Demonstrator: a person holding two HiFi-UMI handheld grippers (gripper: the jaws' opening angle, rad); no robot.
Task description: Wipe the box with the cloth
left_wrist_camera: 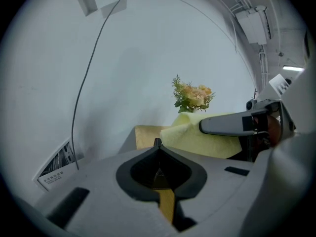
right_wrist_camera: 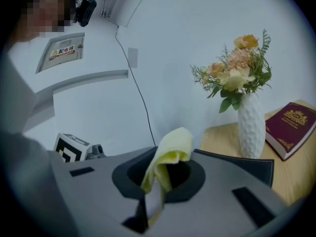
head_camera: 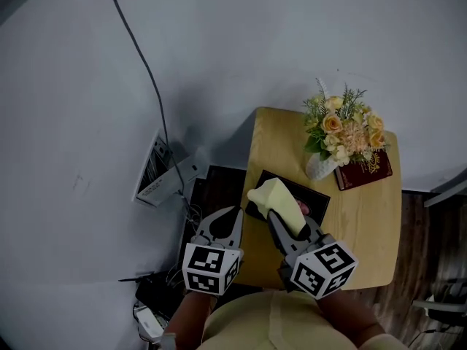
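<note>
At the lower centre of the head view, the right gripper (head_camera: 288, 224) is clamped on a soft, pale-yellow cloth (head_camera: 277, 197), which bunches up in a rounded fold over a flat, dark, rectangular box (head_camera: 310, 195). The box lies at the near left of a small wooden table (head_camera: 365, 228) with rounded corners. To its left, beside the table's edge, the left gripper (head_camera: 235, 214) has its grey jaws pressed together on nothing. At the table's far side stand a white vase (head_camera: 319, 166) of peach and cream flowers (head_camera: 344, 128) and a maroon book (head_camera: 365, 170). A thin dark cable (head_camera: 142, 58) runs down the pale wall.

Along the left gripper view, the jaws meet in a point at centre frame with nothing between them. Beyond them, the yellow cloth (left_wrist_camera: 195, 137) spreads under one smooth grey finger (left_wrist_camera: 229, 125) of the other tool, with the flowers (left_wrist_camera: 192, 97) behind.

Through the right gripper view, the jaws are shut on the cloth (right_wrist_camera: 170, 149), which curls up out of them in a limp folded loop. At right, the box (right_wrist_camera: 244, 164) shows a leathery black surface with a stitched edge, in front of the dimpled vase (right_wrist_camera: 252, 125) and the gold-embossed book (right_wrist_camera: 291, 127).
</note>
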